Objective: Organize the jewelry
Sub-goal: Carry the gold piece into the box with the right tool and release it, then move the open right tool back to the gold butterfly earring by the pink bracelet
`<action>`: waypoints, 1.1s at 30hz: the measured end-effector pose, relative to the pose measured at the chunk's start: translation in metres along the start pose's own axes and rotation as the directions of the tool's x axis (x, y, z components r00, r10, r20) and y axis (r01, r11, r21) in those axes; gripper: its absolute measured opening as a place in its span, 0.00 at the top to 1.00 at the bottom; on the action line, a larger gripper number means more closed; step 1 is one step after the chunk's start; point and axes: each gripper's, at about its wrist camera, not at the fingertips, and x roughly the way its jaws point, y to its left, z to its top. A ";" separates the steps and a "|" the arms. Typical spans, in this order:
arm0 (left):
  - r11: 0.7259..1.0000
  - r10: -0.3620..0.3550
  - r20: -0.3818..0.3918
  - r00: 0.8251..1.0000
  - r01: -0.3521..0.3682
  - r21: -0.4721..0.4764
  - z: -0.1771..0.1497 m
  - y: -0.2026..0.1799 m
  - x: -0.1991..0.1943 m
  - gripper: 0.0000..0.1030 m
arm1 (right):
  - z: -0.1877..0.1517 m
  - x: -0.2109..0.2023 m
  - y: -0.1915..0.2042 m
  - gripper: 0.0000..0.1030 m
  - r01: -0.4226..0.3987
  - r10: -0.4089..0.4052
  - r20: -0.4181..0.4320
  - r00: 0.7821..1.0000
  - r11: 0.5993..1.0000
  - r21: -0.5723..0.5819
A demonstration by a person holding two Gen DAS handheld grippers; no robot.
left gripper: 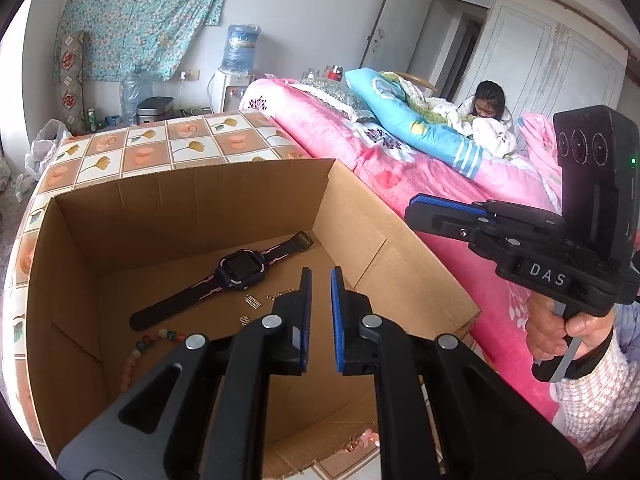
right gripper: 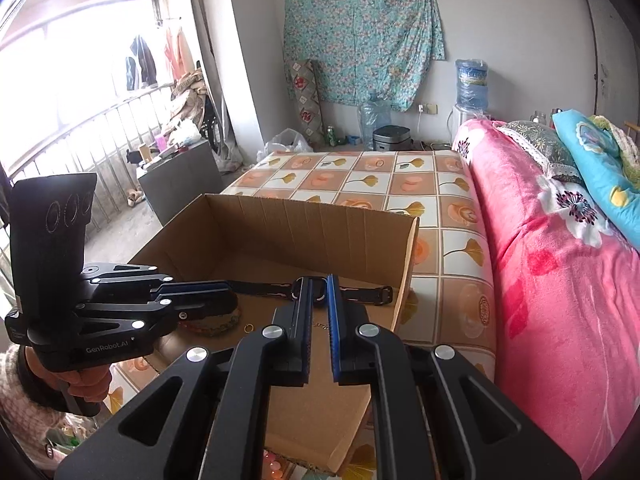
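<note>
On brown corrugated cardboard box [left gripper: 360, 216] floor lies dark rubbery watch [left gripper: 240, 274].

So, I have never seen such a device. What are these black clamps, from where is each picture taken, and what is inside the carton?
There is no robot here. A person holds a hand-operated two-finger gripper in each hand, and each carries a wide-angle camera looking along its fingers. One picture comes from the left gripper, the other from the right gripper; each also shows the other gripper at its side. Both are nearly shut and hold nothing. Below them is an open cardboard box on a table with a tiled-pattern cover, beside a bed with a pink blanket. In the box lie a dark smartwatch, a beaded bracelet, a thin gold chain and two small metal charms.
</note>
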 end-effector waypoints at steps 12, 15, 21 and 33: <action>0.996 -0.040 0.138 0.990 0.029 0.085 -0.063 -0.015 -0.104 0.83 | -0.049 -0.066 0.026 0.91 -0.170 0.170 0.072 0.983 0.985 -0.011; 0.996 -0.057 0.099 0.993 0.050 0.079 -0.089 -0.015 -0.111 0.81 | -0.074 -0.069 0.037 0.87 -0.211 0.211 0.023 0.977 0.977 -0.020; 1.000 -0.005 -0.025 1.000 0.005 0.018 -0.131 -0.013 -0.078 0.80 | -0.123 -0.024 0.051 0.86 -0.150 0.150 -0.170 0.974 0.989 0.010; 0.985 0.088 -0.112 0.990 -0.070 0.159 -0.147 -0.033 -0.007 0.80 | -0.148 0.029 0.070 0.85 -0.062 0.028 -0.307 0.951 0.993 -0.101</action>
